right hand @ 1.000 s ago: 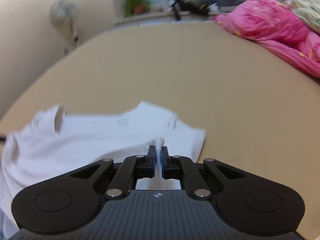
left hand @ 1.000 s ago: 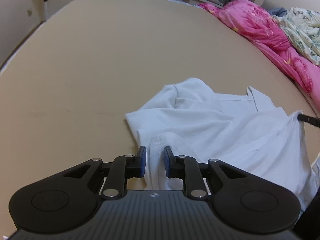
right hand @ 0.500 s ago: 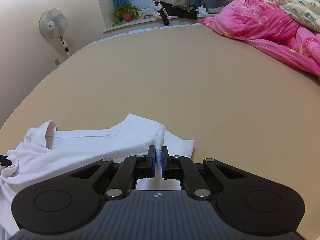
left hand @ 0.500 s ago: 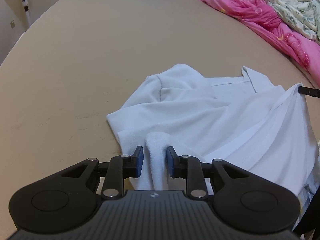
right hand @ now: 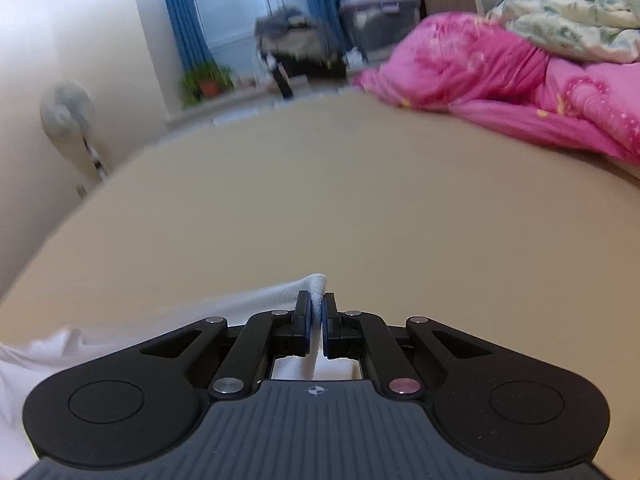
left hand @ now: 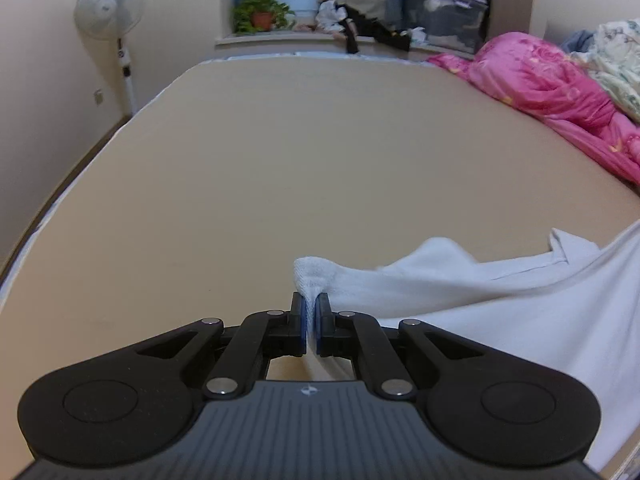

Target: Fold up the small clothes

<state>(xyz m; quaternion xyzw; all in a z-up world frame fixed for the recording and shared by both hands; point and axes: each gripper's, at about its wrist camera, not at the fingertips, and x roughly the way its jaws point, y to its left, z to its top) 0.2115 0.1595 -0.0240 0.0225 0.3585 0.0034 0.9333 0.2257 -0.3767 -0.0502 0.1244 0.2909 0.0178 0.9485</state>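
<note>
A small white shirt (left hand: 500, 312) lies rumpled on the tan bed (left hand: 320, 152), spreading to the right in the left wrist view. My left gripper (left hand: 310, 300) pinches a thick hem fold of it, the jaws closing tight on the cloth, which bulges out above the fingertips. In the right wrist view the same shirt (right hand: 240, 304) trails away to the left. My right gripper (right hand: 316, 300) is shut on another edge of it, a small white tuft poking up between the pads. The cloth under both grippers is hidden by their black bodies.
A pink quilt (left hand: 552, 92) and a floral blanket (left hand: 616, 60) are heaped along the bed's right side. A standing fan (left hand: 110, 4) is by the left wall. On the far window ledge are a potted plant (left hand: 262, 14), piled clothes and storage boxes.
My left gripper's jaws closed on the hem fold that stood between them. Both grippers tilted upward, bringing the far wall and window into view. The shirt now hangs stretched between them.
</note>
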